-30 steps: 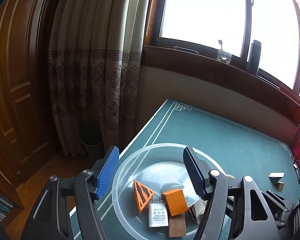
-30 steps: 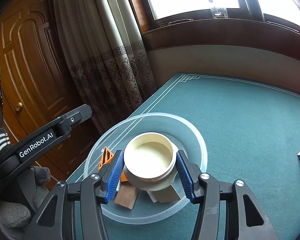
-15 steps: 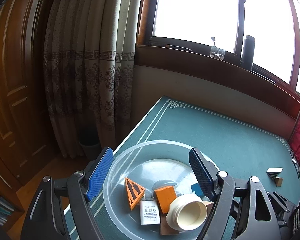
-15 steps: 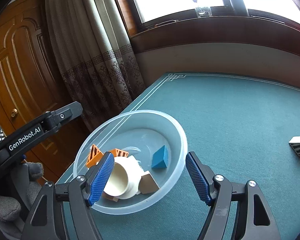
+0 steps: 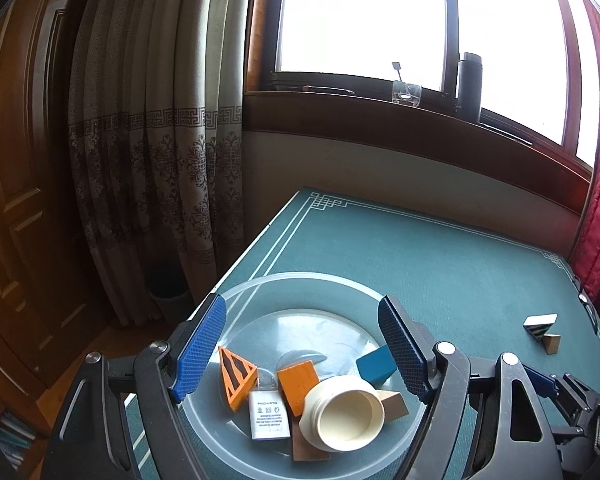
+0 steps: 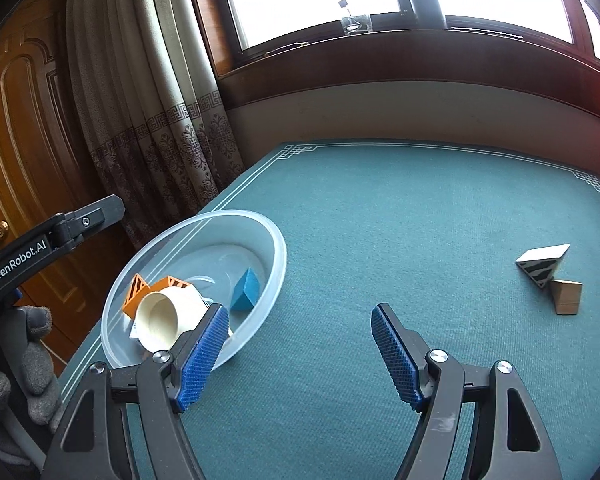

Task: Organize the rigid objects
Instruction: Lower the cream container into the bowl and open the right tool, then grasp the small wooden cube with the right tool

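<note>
Inside the clear bowl (image 5: 260,284) lies the cream jar (image 5: 342,414) among blocks; the left gripper (image 5: 300,350) hovers wide. Only the right gripper (image 6: 296,354), jaws wide and empty, shows a gloved hand (image 6: 16,364).

Each claw, the left claw (image 5: 302,350) and the right claw (image 6: 298,356), is a black plastic frame with triangular cut-outs, round silver screws at the pivots, and two fingers faced with blue, finely ridged pads (image 6: 204,354). In the right wrist view the left tool's black arm carries white "GenRobot.AI" lettering (image 6: 20,258). The hand under it wears a fuzzy grey glove (image 6: 18,364).
</note>
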`<move>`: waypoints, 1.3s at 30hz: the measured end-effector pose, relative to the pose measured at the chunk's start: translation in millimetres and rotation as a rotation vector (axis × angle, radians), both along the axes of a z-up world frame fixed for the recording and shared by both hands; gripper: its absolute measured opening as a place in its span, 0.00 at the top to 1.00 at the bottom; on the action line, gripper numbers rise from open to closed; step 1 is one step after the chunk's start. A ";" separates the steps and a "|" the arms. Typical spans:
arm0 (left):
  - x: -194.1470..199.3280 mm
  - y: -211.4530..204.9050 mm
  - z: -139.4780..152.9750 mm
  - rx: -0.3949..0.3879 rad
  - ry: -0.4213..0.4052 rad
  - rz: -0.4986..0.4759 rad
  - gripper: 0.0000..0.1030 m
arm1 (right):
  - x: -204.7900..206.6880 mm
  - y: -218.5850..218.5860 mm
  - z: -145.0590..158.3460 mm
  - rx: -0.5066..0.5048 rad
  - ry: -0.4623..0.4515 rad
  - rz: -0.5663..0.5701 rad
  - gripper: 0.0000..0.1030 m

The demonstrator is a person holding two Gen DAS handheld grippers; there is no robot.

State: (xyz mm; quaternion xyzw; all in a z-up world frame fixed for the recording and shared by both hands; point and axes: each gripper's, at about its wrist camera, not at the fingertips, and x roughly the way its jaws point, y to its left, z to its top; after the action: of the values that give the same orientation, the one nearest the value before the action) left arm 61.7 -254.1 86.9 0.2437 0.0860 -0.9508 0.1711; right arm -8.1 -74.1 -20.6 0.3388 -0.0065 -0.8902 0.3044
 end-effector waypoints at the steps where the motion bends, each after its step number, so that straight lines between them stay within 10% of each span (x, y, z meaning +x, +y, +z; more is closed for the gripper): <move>1: -0.3 2.2 0.1 -0.004 -0.001 -0.004 0.23 | -0.8 2.1 -1.3 0.009 0.001 -0.005 0.25; 21: -14.8 64.7 -12.7 -0.064 -0.060 -0.152 0.23 | -27.5 113.9 -19.1 0.121 -0.016 -0.258 0.25; 39: -28.6 120.5 -20.6 -0.080 -0.114 -0.269 0.23 | -88.0 153.7 -29.7 0.130 -0.094 -0.333 0.46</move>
State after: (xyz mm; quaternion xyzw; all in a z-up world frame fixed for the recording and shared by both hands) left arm 33.2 -133.5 66.2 0.2993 0.0045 -0.9525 0.0563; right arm -96.1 79.6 -50.3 0.3931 -0.0191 -0.9101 0.1296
